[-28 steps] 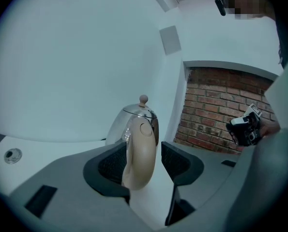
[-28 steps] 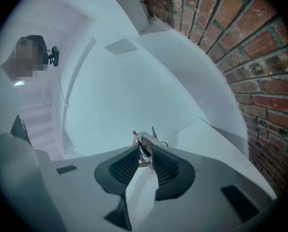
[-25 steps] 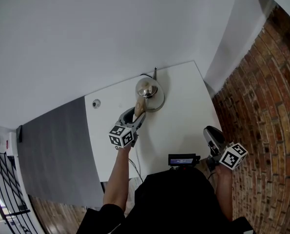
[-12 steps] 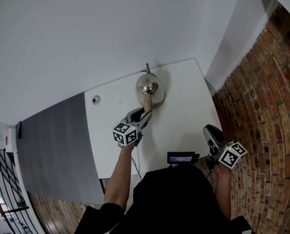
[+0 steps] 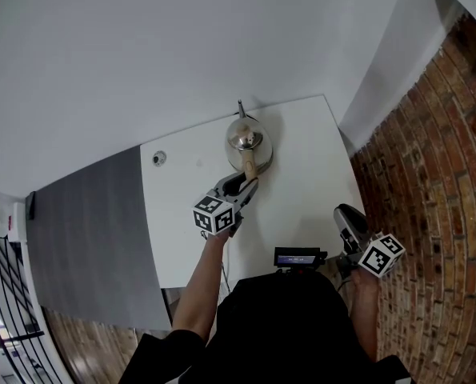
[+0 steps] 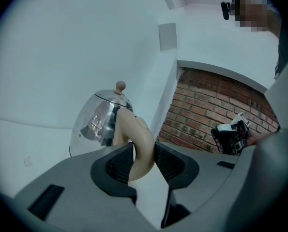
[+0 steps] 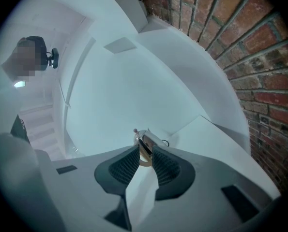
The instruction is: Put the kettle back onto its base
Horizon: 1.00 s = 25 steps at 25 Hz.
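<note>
The shiny steel kettle [image 5: 244,138] with a knobbed lid stands at the far edge of the white table [image 5: 302,174], close to the wall, spout pointing away. No base can be told apart beneath it. Its tan curved handle [image 5: 250,166] points back at me. My left gripper [image 5: 250,181] is shut on that handle [image 6: 141,139], with both pads pressed against its lower curve, seen up close in the left gripper view [image 6: 144,156]. My right gripper [image 5: 347,218] hangs off the table's near right corner, open and empty [image 7: 144,163]; the kettle [image 7: 143,138] shows far off through its gap.
A brick wall [image 5: 430,174] runs along the right. The white wall rises directly behind the kettle. A small round fitting [image 5: 159,158] sits in the table's far left corner. Grey flooring [image 5: 86,238] lies to the left of the table.
My left gripper moved forward toward the kettle and its jaws closed on the handle. The right gripper stayed put.
</note>
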Available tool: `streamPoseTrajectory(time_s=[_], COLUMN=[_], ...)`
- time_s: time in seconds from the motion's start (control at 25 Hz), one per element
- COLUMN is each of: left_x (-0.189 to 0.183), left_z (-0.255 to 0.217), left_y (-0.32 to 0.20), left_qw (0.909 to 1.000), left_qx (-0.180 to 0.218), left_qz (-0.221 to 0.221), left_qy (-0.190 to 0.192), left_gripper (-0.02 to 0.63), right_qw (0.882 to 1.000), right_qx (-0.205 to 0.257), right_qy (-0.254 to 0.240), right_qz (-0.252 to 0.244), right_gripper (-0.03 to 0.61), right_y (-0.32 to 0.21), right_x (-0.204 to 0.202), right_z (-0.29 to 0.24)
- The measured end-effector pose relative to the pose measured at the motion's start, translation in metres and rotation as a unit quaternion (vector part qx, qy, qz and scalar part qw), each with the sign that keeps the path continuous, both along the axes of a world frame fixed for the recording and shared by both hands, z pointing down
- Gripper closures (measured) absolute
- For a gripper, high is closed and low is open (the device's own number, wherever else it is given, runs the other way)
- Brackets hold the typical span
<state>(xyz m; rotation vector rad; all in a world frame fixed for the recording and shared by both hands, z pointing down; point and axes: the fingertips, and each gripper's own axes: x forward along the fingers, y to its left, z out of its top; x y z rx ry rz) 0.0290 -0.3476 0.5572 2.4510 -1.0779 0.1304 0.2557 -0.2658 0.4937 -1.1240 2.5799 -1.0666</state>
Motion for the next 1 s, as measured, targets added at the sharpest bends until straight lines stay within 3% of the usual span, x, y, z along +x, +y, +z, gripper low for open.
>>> streamPoseTrajectory(time_s=[1.0], left_x=[0.013], left_z=[0.000], left_y=[-0.003], left_qw=[0.9996], left_qx=[-0.009], left_qz=[-0.022], left_qy=[0.015], left_gripper=[0.463], right_qw=[1.000], right_qx=[0.002], right_qy=[-0.006], right_qz=[-0.016], right_gripper=[0.494], right_y=[-0.004], right_x=[-0.003], right_z=[-0.001])
